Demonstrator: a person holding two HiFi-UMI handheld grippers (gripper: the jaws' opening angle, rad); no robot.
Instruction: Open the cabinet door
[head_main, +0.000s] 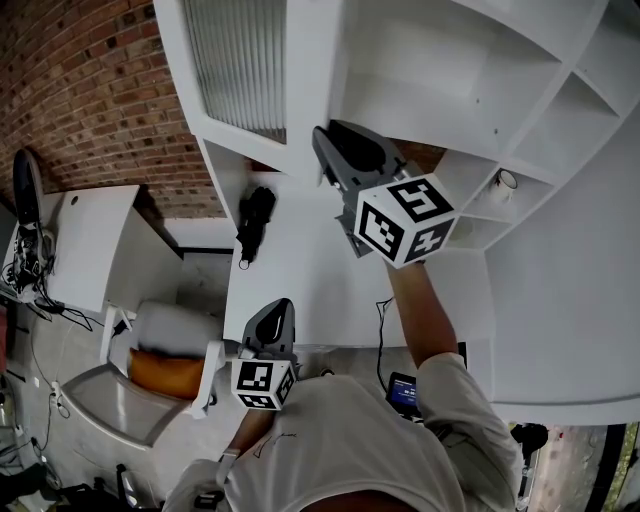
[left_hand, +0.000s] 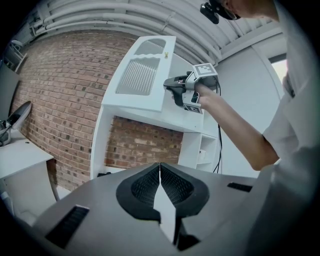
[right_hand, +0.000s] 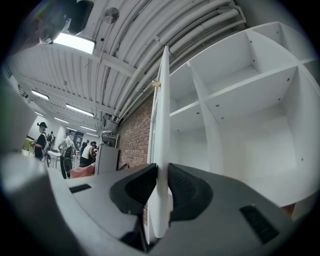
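Now right claw (right_hand: 160, 189) pinches cabinet door (right_hand: 162, 105) at free edge, grip for swinging it; left claw (left_hand: 160, 182) pressed together, empty, parked at desk (head_main: 310, 285) near edge.

The shirt (head_main: 350, 440) is white and short-sleeved; left tool (head_main: 279, 303) and right tool (head_main: 323, 131) are grey with black-and-white marker cubes (head_main: 405, 220).

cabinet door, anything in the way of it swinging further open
Nothing visible does. The right gripper is clamped on the free edge of the cabinet door, with shelves to one side and only the distant brick wall on the other. The left gripper sits low, shut and empty, apart from the door.
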